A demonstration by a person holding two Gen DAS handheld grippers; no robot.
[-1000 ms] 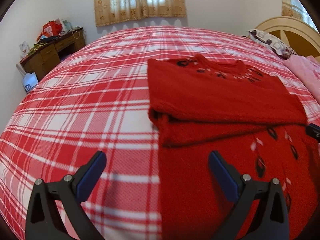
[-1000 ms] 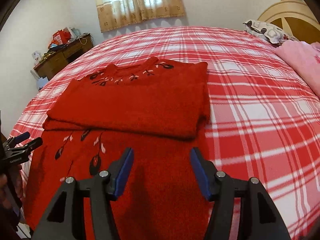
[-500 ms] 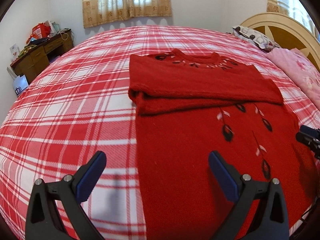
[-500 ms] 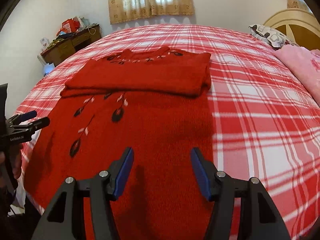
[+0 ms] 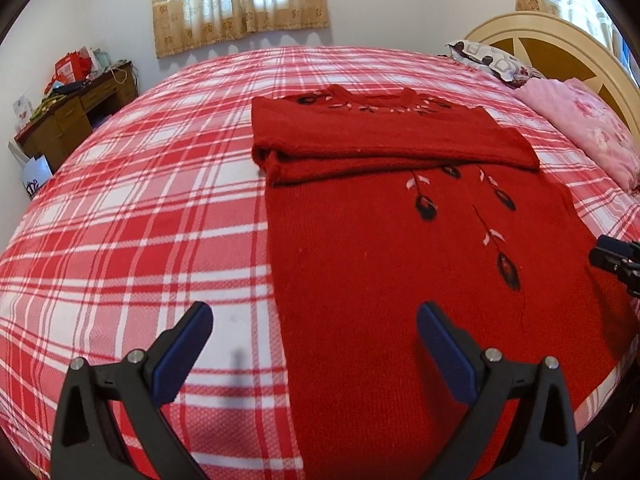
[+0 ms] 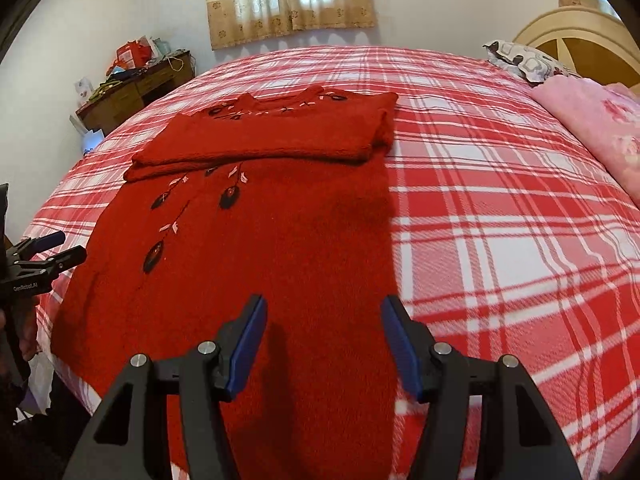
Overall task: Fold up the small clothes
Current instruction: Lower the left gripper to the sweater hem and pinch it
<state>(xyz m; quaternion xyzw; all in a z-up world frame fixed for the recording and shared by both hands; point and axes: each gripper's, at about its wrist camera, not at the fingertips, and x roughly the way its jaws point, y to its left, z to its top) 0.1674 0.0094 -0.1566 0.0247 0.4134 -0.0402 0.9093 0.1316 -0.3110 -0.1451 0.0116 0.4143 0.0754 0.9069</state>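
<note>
Two handheld grippers hover over the near edge of a bed covered in red and white plaid. The left gripper has its blue-padded fingers spread wide and empty, straddling the left edge of a red knitted sweater. The right gripper is also open and empty, above the sweater's right edge. The sweater lies flat, its sleeves folded across the chest, neckline farthest away. Pink bedding and a patterned pillow lie at the far right corner, by a cream headboard.
</note>
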